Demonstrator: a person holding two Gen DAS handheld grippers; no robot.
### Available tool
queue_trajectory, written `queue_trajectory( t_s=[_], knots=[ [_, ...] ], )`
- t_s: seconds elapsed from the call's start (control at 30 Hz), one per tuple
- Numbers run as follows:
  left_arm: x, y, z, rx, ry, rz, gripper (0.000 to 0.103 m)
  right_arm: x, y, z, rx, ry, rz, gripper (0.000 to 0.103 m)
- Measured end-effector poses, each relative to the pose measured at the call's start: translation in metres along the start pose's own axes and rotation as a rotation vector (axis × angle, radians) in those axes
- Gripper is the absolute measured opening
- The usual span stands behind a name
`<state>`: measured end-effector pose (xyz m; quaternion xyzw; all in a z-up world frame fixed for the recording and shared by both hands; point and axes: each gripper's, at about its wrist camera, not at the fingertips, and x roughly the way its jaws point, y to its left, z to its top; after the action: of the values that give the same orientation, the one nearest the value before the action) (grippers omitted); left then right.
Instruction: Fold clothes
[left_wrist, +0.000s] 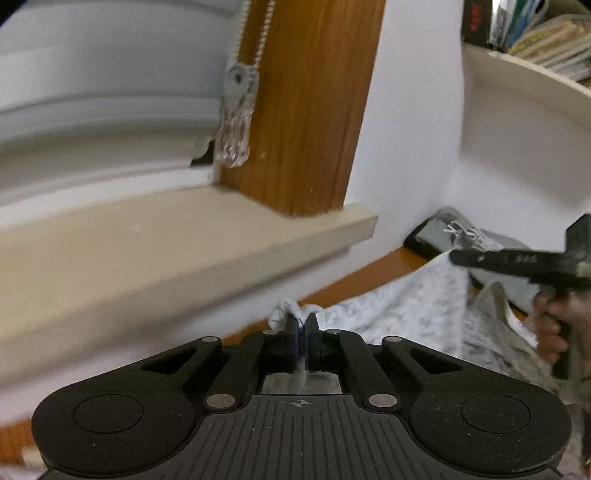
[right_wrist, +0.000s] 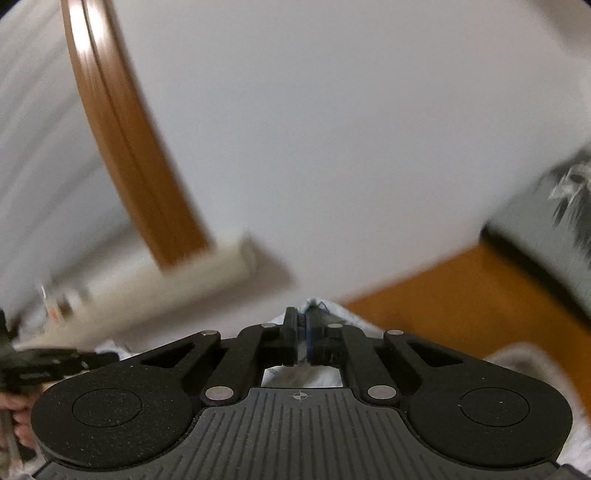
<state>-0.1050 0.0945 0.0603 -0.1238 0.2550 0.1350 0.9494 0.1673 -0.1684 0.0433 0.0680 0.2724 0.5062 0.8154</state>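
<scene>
Right up close in the left wrist view, the left gripper pinches a white bunch of the cloth between its two black fingers, which are pressed tight together. From there the white-and-gray patterned cloth stretches off toward 3 o'clock, lifted up in the air and sagging a little in the middle. At the far end of it, at about 3 o'clock, the right gripper grips the other edge, and a hand is wrapped around its handle.

Close up in the right wrist view, the right gripper is squeezed shut too, with a bit of white cloth poking out at the tips. The left gripper shows at 9 o'clock, low and blurry.

So the cloth is held by two spots and spread wide between both hands, above the orange table. No neat fold shows in it; it looks open and loose. This could be a shake-out to flatten it or a lift to bring one edge over. I cannot tell which. Both grippers point up and forward toward the wall.

Farther back, a tan windowsill sits at 10 o'clock and a gray bag leans in the corner at 2 o'clock.
</scene>
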Motion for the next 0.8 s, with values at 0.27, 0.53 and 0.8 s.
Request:
queue_trajectory(
  t_s=[0.27,0.53,0.8],
  knots=[
    [0.032,0.008,-0.014,0.041,0.107,0.064,0.03,0.012,0.005,-0.014,-0.192,0.105,-0.174,0.027],
    [-0.016,0.033,-0.03,0.026,0.086,0.077,0.051,0.02,-0.002,-0.029,-0.421,0.281,-0.205,0.045],
    [-0.075,0.049,-0.041,0.011,0.062,0.1,0.06,0.036,-0.026,-0.012,-0.431,0.236,-0.375,0.01]
  ],
)
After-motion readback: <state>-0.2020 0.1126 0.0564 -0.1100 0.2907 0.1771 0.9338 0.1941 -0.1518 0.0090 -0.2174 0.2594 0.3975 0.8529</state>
